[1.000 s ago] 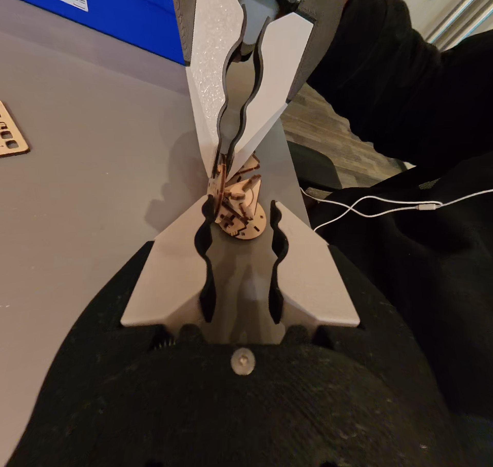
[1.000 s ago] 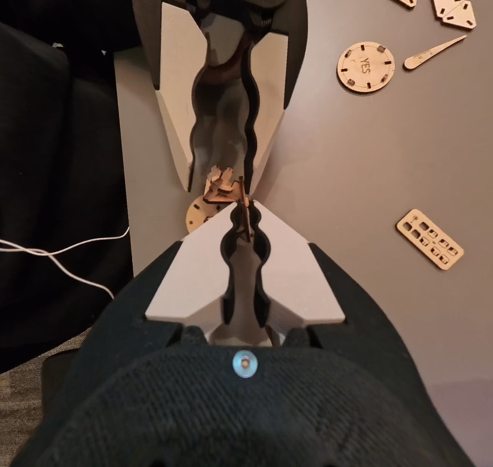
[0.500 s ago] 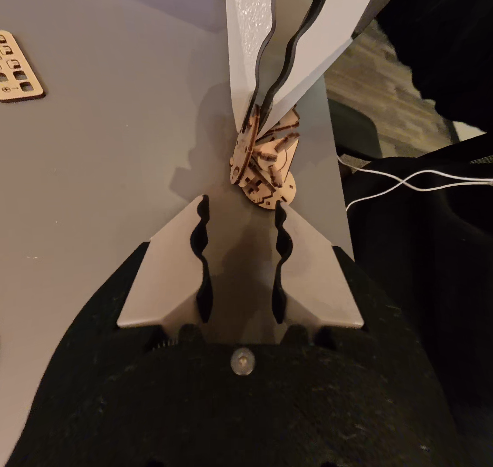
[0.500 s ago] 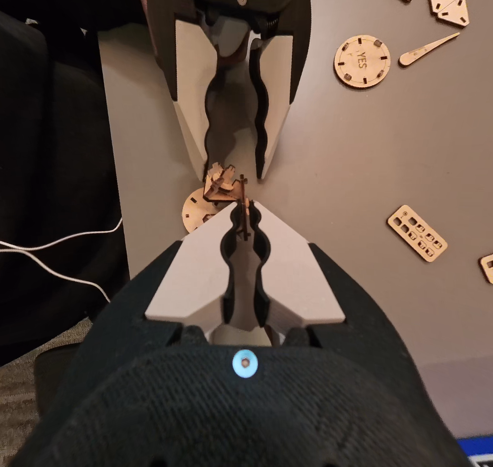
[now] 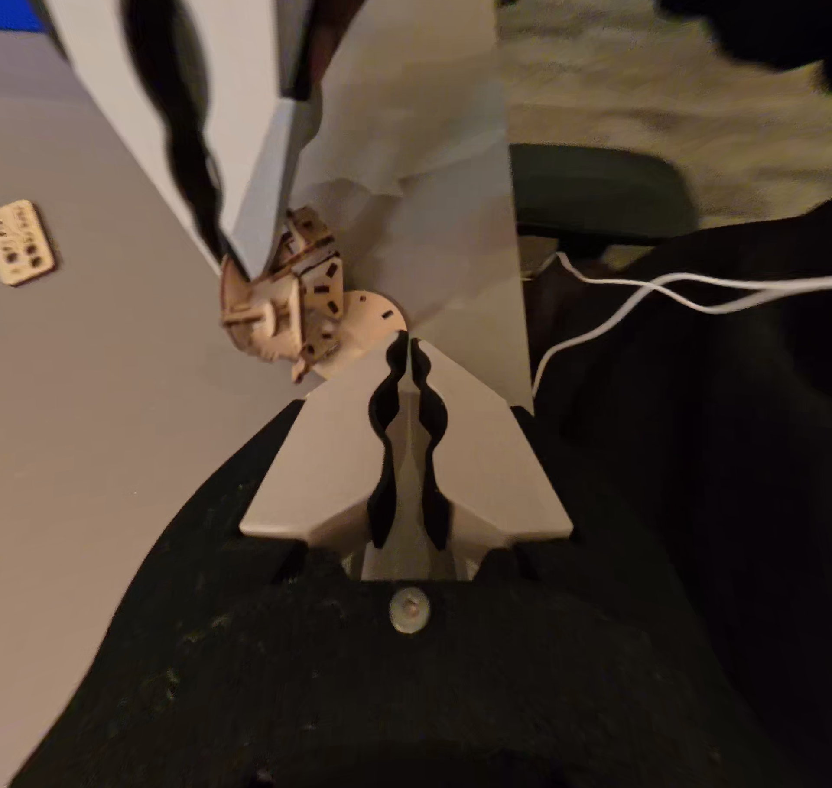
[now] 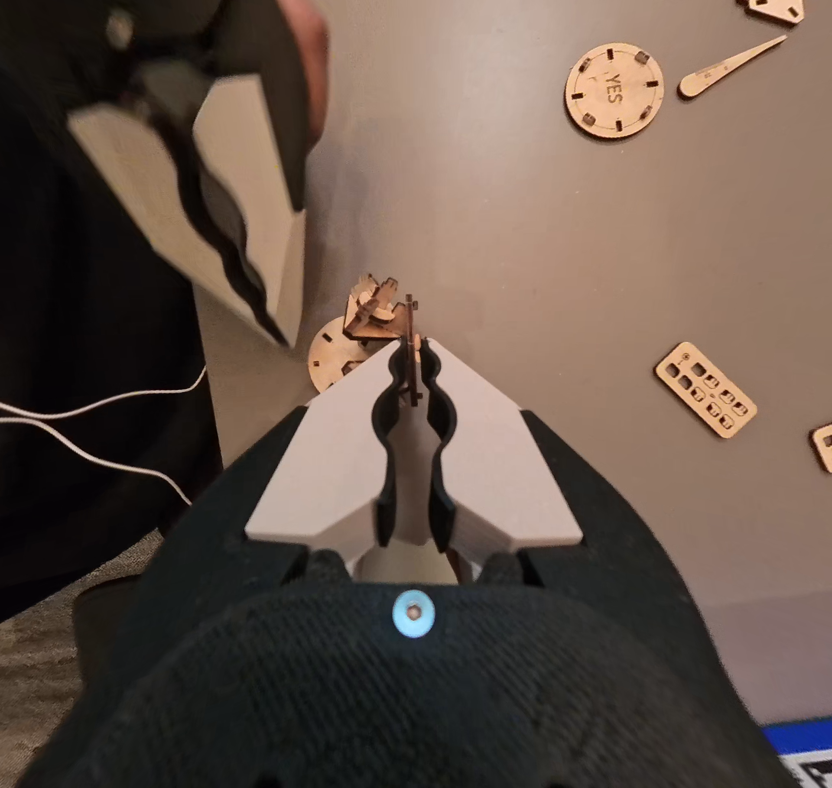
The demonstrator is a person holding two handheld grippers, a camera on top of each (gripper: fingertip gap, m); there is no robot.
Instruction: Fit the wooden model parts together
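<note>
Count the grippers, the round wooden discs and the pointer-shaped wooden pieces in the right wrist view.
Grippers: 2
Round wooden discs: 2
Pointer-shaped piece: 1
Total: 5

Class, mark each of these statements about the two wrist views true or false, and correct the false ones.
1. The right gripper is shut on a thin panel of the wooden model. True.
2. The left gripper stands wide open around the model. False: its fingertips are together, with nothing between them, beside the model's round base.
3. A round wooden disc lies flat on the grey table, apart from the model. True.
4. The white cable lies across the table top. False: it runs over dark fabric off the table's edge.
5. A pointed wooden piece lies beside the disc. True.
</note>
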